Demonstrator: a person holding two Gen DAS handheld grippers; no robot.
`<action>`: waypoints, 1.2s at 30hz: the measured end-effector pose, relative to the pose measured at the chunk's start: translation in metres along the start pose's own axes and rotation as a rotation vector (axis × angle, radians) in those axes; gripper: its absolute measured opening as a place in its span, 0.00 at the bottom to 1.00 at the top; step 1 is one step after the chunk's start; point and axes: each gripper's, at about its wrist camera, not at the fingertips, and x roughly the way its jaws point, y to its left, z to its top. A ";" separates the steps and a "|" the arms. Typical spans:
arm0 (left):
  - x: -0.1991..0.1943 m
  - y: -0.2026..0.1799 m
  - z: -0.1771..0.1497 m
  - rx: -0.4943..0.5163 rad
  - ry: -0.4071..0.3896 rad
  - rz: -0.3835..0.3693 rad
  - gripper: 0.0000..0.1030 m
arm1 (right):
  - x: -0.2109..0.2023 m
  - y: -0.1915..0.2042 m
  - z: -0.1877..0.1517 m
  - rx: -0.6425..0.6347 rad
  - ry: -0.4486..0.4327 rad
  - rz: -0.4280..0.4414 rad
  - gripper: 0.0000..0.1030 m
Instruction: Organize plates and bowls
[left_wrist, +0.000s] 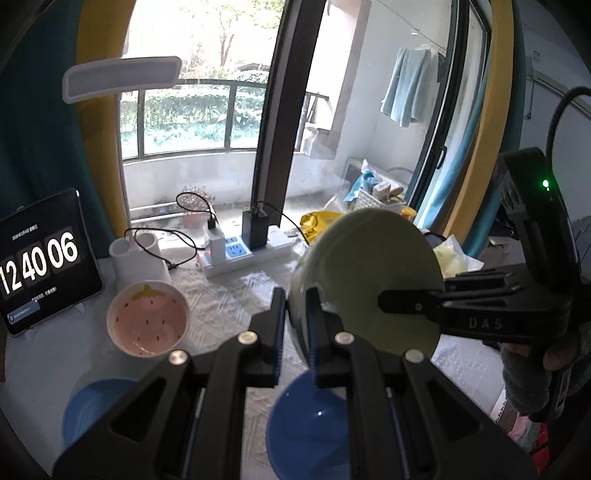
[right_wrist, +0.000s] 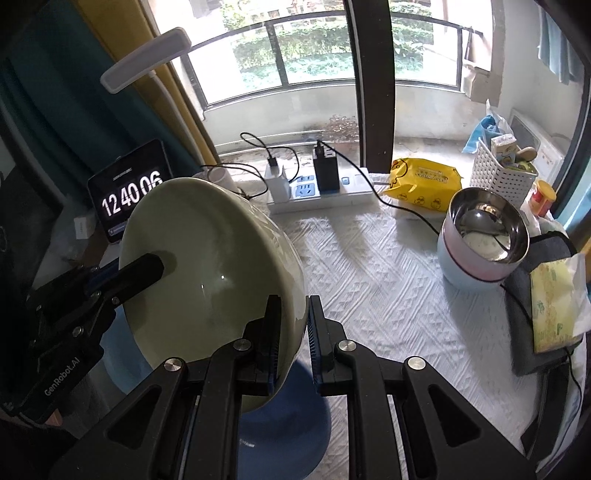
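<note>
Green bowl (right_wrist: 214, 273): tilted on edge, above blue bowl (left_wrist: 306, 421);
Left gripper (left_wrist: 295, 325): clamps its rim;
Right gripper (right_wrist: 291, 332): clamps its rim

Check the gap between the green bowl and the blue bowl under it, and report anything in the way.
Nothing visible blocks it. The green bowl hangs tilted on edge, gripped by both the left gripper and right gripper, directly above the empty blue bowl.
</note>
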 end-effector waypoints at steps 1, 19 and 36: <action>-0.002 0.000 -0.002 -0.001 0.000 -0.001 0.10 | -0.001 0.001 -0.003 0.000 0.002 0.003 0.15; -0.017 -0.002 -0.062 -0.025 0.079 -0.003 0.10 | 0.019 0.015 -0.068 0.029 0.121 0.044 0.15; 0.011 -0.009 -0.106 0.028 0.210 0.012 0.10 | 0.053 0.009 -0.101 0.024 0.248 0.015 0.15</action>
